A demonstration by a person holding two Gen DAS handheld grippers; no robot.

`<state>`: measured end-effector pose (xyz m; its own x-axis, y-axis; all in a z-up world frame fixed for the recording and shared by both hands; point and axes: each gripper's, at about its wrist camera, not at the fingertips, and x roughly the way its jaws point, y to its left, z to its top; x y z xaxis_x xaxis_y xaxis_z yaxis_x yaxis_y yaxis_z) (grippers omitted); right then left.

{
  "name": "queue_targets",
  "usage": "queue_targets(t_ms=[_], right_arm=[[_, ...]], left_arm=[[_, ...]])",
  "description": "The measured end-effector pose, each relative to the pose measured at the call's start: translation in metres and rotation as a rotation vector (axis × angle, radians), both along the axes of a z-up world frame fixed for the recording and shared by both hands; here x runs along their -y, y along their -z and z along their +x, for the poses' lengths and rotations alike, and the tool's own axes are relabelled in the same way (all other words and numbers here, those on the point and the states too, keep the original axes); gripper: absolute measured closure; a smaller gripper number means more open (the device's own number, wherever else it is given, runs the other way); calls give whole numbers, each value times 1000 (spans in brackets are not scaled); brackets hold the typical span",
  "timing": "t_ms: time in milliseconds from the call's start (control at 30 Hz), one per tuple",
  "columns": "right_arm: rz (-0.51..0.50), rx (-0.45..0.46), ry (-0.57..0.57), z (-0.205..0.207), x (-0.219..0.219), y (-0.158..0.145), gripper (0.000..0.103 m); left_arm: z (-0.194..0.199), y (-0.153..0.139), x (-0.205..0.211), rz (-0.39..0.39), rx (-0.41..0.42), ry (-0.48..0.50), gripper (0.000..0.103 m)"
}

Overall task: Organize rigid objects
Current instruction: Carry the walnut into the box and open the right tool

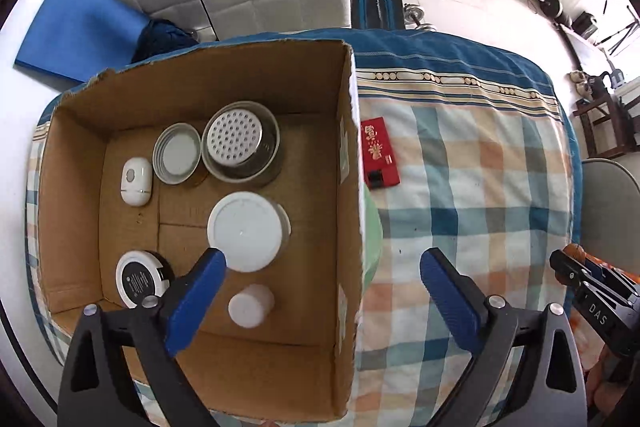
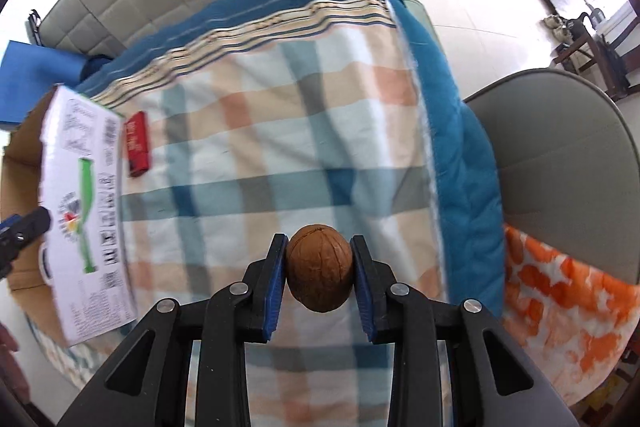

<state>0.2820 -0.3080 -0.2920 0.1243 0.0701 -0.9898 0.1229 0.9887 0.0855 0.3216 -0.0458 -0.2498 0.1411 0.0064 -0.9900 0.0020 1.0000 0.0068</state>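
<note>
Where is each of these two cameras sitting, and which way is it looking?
Left wrist view: rides the left gripper, looks down into the cardboard box of lids and tins; its blue fingers show, spread apart.
Right wrist view: rides the right gripper, looks down at the checked cloth; its fingers clamp a walnut.
Shared: box, cloth, red packet.

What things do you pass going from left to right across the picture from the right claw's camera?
Cardboard box → red packet → brown nut held in the right claw → blue blanket edge → grey chair.
</note>
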Motion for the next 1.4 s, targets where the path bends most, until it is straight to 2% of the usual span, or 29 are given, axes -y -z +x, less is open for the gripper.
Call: queue_targets(t_ms=[200, 367, 500, 633, 867, 1000, 1133, 1300, 1400], right_arm=[[73, 61, -62, -16, -59, -52, 70], [146, 107, -128, -17, -125, -91, 70], [191, 108, -181, -16, -194, -98, 70], [219, 81, -212, -7, -252, -79, 70], [219, -6, -215, 13, -321, -13, 70], [181, -50, -221, 22, -340, 19, 70], [149, -80, -224, 26, -349, 40, 70], [139, -110, -218, 32, -353, 55, 69], [144, -117, -204, 37, -350, 53, 69]], left_arm=[[-18, -23, -47, -62, 31, -25, 2], [-29, -49, -103, -52, 86, -49, 0], [-39, -62, -140, -19, 113, -41, 0], [-43, -49, -184, -2, 98, -62, 0], [-32, 6, -229, -22, 36, -96, 0], [-29, 25, -239, -14, 16, -100, 0], [-27, 36, -238, -15, -3, -80, 0], [-25, 44, -243, -34, -17, -77, 0], [-23, 44, -245, -39, -22, -83, 0]])
